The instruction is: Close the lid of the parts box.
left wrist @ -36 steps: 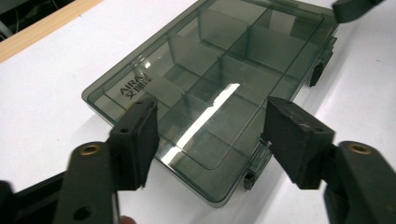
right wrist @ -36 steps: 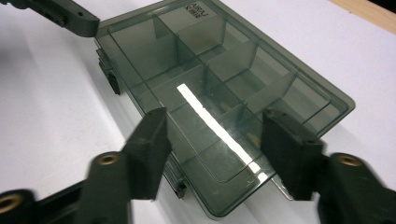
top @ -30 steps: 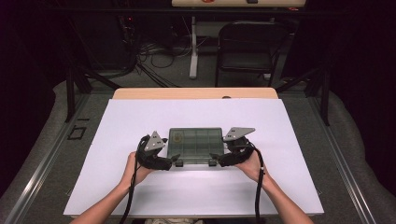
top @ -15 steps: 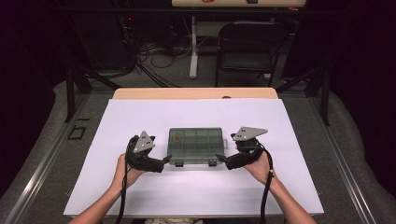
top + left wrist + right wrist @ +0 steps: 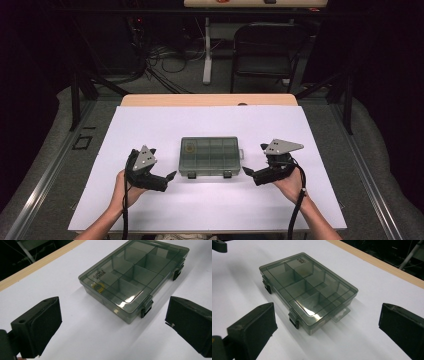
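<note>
A smoky grey see-through compartment box (image 5: 209, 156) lies with its lid closed in the middle of the white table sheet (image 5: 210, 120). Two black latches (image 5: 146, 308) sit on its near side. A small yellow ring (image 5: 97, 287) rests in one corner compartment. My left gripper (image 5: 169, 177) is off the box's near left corner and my right gripper (image 5: 246, 171) off its near right corner. Both are apart from the box. Their jaws have just been opening and stand wide with nothing between the pads (image 5: 40, 322) (image 5: 254, 326).
A bare wooden strip of the table (image 5: 207, 100) runs along the far edge. Beyond it stand a black chair (image 5: 267, 50), a white post (image 5: 206, 50) and tangled cables (image 5: 165, 60) on the floor. White sheet spreads on all sides of the box.
Both grippers have drawn back from the box's near corners, left one leftward, right one rightward, and their jaws have opened wider. The box has not moved.
</note>
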`<state>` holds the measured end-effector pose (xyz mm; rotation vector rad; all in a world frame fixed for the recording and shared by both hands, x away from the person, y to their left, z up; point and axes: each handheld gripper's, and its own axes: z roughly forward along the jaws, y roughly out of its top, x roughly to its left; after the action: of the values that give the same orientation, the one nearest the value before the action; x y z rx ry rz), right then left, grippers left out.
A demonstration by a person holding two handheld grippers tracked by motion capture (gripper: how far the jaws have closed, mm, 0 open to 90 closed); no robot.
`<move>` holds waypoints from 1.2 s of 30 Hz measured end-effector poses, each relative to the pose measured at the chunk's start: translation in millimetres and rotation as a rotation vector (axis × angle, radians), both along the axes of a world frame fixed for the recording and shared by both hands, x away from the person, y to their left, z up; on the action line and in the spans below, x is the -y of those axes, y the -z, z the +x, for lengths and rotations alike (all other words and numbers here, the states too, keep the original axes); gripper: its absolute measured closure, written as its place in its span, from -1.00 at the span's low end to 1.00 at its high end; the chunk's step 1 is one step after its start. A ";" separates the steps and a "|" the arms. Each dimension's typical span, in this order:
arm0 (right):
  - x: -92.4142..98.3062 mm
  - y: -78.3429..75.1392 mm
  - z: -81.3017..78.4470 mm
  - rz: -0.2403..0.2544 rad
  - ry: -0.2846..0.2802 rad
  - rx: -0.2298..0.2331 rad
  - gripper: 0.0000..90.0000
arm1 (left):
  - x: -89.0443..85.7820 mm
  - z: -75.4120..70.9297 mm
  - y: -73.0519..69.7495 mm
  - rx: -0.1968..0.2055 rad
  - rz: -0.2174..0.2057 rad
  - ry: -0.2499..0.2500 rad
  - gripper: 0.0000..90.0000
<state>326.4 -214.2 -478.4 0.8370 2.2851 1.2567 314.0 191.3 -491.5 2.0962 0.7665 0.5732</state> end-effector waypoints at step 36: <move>39.6 16.3 -50.1 0.043 0.073 0.081 -1.00 | -52.6 -40.7 24.1 0.045 -0.085 -0.108 -1.00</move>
<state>276.3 -253.8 -494.7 0.8602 2.1515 1.2879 273.3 243.9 -515.6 1.9667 0.8672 0.6327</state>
